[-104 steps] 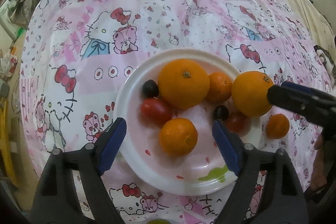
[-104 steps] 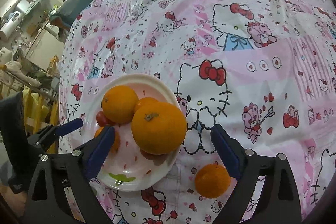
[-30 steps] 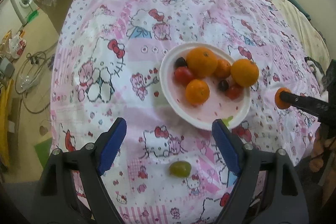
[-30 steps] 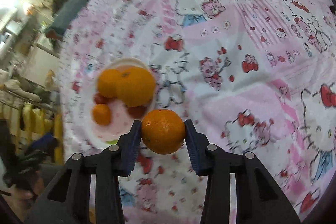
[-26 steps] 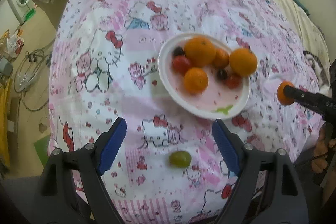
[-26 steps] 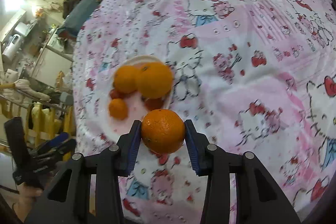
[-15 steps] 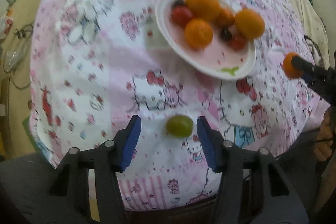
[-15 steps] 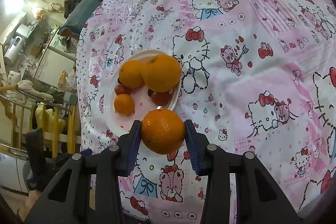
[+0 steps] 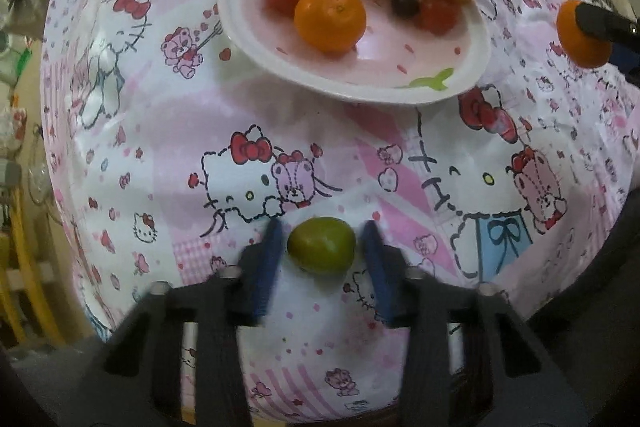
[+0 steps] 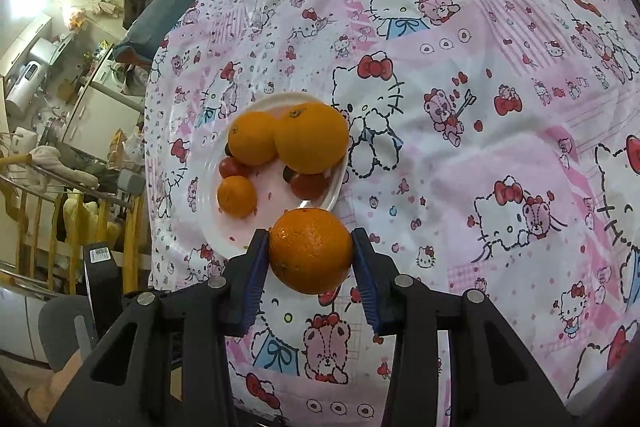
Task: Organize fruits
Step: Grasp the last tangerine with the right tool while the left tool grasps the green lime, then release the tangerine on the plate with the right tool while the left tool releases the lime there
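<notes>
Your left tool (image 9: 322, 259) has dropped over the green fruit (image 9: 321, 245) on the bed, jaws closing but not yet touching, while your right tool (image 10: 310, 263) grips an orange (image 10: 311, 251) near the plate (image 10: 208, 195).

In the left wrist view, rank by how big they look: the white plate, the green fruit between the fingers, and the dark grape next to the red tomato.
Largest to smallest, as they look:
1. white plate
2. green fruit, though it lies nearest the camera, which enlarges it
3. dark grape
</notes>
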